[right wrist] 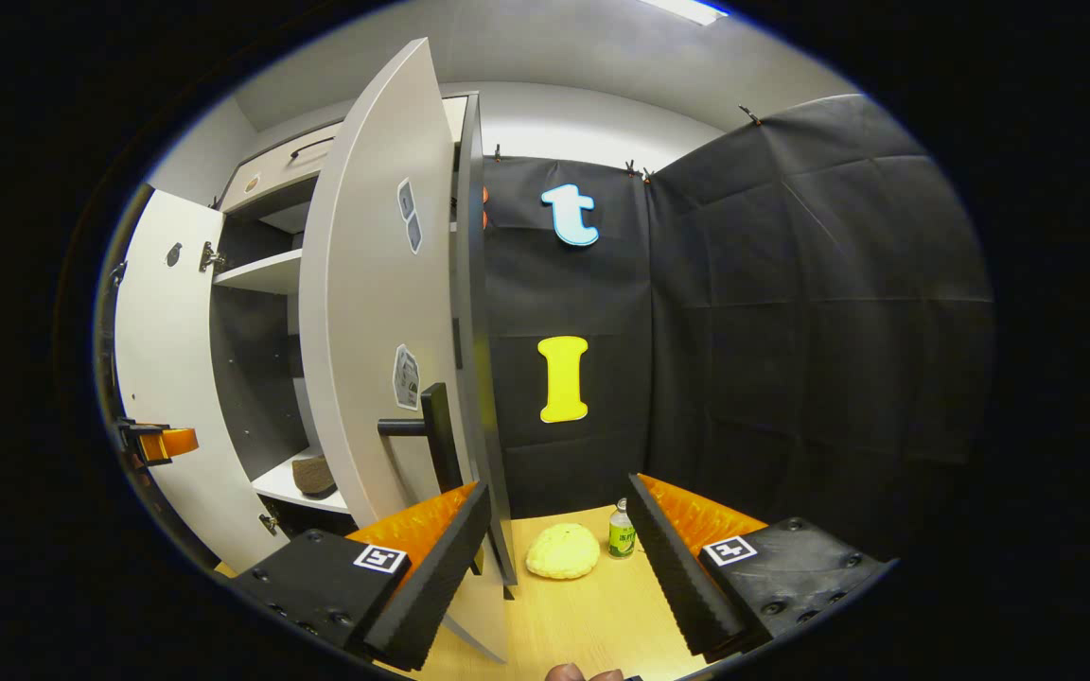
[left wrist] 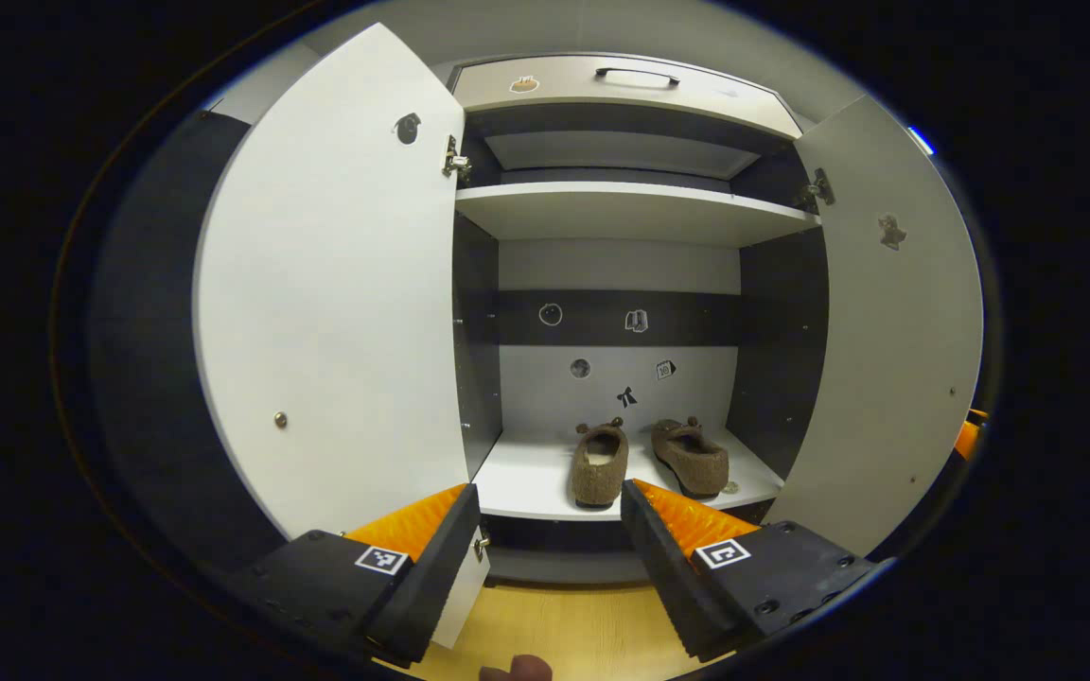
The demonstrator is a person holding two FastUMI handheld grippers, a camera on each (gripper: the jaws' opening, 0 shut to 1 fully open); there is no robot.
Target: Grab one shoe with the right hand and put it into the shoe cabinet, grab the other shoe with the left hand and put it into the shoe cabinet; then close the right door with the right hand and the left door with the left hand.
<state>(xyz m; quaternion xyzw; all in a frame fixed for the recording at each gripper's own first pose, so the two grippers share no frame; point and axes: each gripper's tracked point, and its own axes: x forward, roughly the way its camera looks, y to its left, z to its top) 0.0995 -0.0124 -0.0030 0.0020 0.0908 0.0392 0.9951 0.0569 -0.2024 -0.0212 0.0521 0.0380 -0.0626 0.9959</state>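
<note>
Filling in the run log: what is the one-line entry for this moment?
stage: shoes shelved | slippers: bottom shelf | left door: open | right door: open | left claw: open | right claw: open, by door handle

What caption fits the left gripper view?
Two shoes sit in the shoe cabinet, doors open, left gripper open.

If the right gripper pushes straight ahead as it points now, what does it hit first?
Probably the bread-like yellow lump on the floor, with the small bottle beside it; the right gripper frames both. The right door's edge sits just left. Depth is uncertain.
</note>
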